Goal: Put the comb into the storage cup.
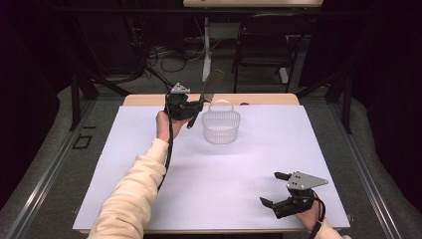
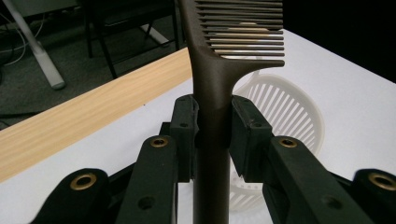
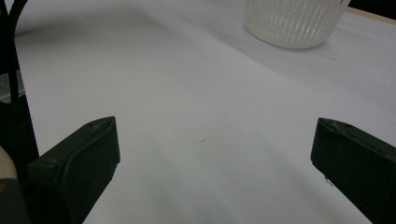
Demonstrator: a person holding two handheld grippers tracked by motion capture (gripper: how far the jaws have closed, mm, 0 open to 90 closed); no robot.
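My left gripper (image 1: 194, 105) hovers over the far left of the white table sheet (image 1: 234, 169), shut on the handle of a dark brown comb (image 1: 211, 84). The comb slants up and to the right, its toothed end above the near rim of a white slotted basket (image 1: 221, 127). In the left gripper view the two pads (image 2: 184, 123) clamp the comb handle (image 2: 212, 107), with the teeth at the top and the basket (image 2: 289, 112) just behind. My right gripper (image 1: 269, 187) rests near the front right corner, jaws wide open with nothing between them. In the right gripper view (image 3: 212, 128) the basket (image 3: 294, 21) stands far ahead.
A wooden table edge (image 1: 149, 99) borders the sheet at the back. Beyond it stand a black chair (image 1: 263, 45), a white desk leg (image 1: 206, 50) and floor cables. Dark metal rails (image 1: 366, 164) run along both sides of the table.
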